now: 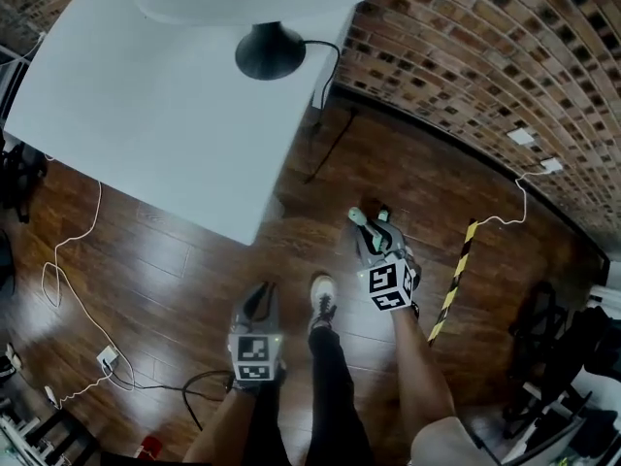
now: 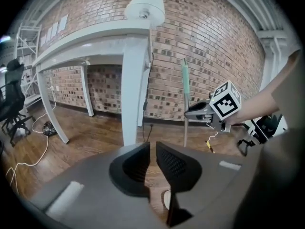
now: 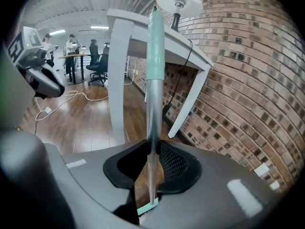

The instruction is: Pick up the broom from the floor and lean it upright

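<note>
R gripper (image 3: 153, 149) pinches the broom (image 3: 155, 56) on its silver shaft. The handle stands upright thru the jaws, w/ teal grip sleeve above them and a bit of teal just below. L gripper (image 2: 153, 151) is empty, jaws a thin slit apart, only wood floor (image 2: 95, 137) showing btwn. From L gripper, broom is ahead-right, near brick wall (image 2: 214, 46); white table leg (image 2: 133, 89) is ahead, slightly left.
</note>
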{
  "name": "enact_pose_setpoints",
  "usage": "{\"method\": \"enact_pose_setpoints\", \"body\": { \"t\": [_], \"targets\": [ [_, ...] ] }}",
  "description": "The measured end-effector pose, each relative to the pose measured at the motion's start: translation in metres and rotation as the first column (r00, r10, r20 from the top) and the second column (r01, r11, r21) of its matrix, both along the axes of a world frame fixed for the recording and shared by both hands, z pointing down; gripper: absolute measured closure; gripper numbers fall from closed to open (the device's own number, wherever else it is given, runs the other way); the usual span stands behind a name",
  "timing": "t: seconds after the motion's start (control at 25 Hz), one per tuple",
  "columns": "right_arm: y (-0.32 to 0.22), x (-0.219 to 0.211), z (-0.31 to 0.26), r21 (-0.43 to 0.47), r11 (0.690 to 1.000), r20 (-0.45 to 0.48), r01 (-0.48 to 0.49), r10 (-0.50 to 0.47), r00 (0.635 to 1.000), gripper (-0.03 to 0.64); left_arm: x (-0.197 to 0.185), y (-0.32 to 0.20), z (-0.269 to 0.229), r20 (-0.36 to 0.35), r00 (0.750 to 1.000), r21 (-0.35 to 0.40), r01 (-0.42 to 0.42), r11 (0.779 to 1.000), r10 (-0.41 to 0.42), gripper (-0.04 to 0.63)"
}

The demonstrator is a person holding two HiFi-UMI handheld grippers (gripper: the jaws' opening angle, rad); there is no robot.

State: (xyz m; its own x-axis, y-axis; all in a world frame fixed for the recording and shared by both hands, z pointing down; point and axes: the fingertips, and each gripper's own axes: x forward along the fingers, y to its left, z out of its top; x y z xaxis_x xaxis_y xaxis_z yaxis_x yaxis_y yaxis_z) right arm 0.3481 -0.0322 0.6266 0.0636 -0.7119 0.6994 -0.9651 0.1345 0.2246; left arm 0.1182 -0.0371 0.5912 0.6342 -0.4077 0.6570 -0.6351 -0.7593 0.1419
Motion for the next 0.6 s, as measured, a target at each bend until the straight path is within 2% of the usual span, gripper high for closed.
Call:
{"method": "enact_pose_setpoints", "body": {
  "t": [0.24,0.44,0.6],
  "targets": [
    [-0.035,0.03,-0.013,0.045,0.996,0.06,-0.078,0.075,0.995,0.526,0.036,0.007,-0.02,-0.014,1.0,-0.006,-0.01,1.0,0.01,0.554],
    [-0.082,0.043,-0.018,0.081,0.993,0.098,-0.09,0.082,0.992,0.526,0.046,-0.01,-0.018,0.008,1.0,0.004,0.026,1.0,-0.026,0.554],
    [-0.115,0.047,-0.027,0.113,0.991,0.108,-0.072,0.059,0.992,0.526,0.049,-0.022,-0.016,0.0,0.999,0.01,0.051,0.999,-0.051,0.554]
  ]
}}
